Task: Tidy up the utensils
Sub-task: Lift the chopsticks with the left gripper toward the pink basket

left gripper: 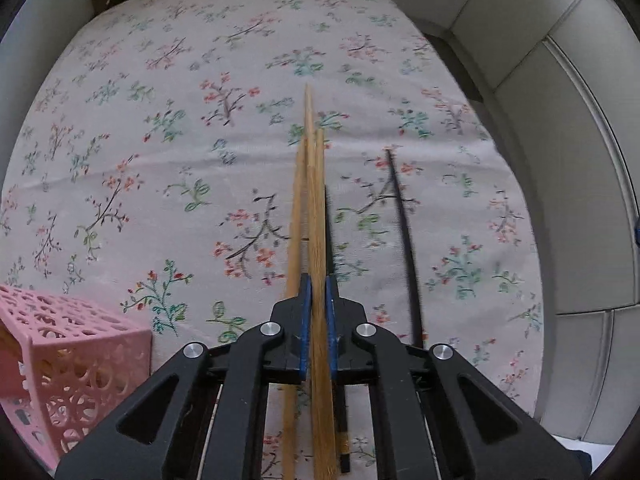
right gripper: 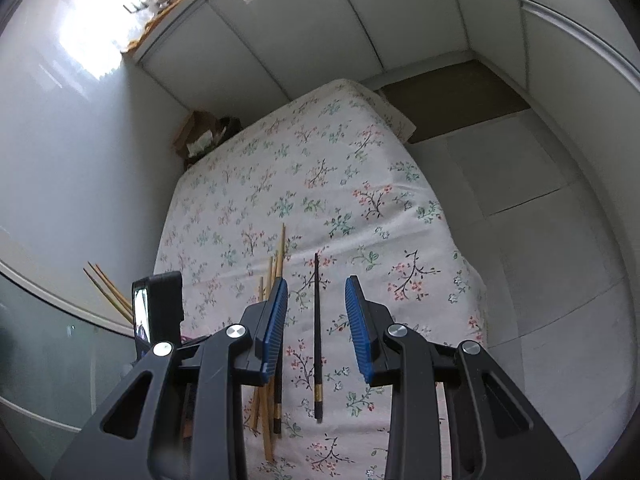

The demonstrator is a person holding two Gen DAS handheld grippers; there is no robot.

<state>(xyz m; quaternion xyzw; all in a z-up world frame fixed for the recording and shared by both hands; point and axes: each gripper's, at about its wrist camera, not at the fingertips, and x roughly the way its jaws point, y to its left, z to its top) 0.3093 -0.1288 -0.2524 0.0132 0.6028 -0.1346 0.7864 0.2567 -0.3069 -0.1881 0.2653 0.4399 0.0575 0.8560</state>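
Note:
My left gripper (left gripper: 317, 292) is shut on a bamboo chopstick (left gripper: 311, 184) that points away over the floral tablecloth (left gripper: 160, 100). More bamboo chopsticks (left gripper: 295, 216) lie just left of it and a black chopstick (left gripper: 405, 236) lies to the right. A pink perforated basket (left gripper: 68, 360) stands at the lower left. My right gripper (right gripper: 316, 296) is open above the cloth, with a lone black chopstick (right gripper: 317, 332) on the cloth between its fingers. A pile of bamboo chopsticks (right gripper: 276, 264) lies beside the left finger (right gripper: 274, 320).
The cloth-covered table (right gripper: 320, 160) stands against a wall, with tiled floor (right gripper: 520, 200) to its right. A black device (right gripper: 158, 308) stands at the table's left. Several bamboo chopsticks (right gripper: 108, 288) stick up behind it. Brown paper clutter (right gripper: 204, 132) sits at the far corner.

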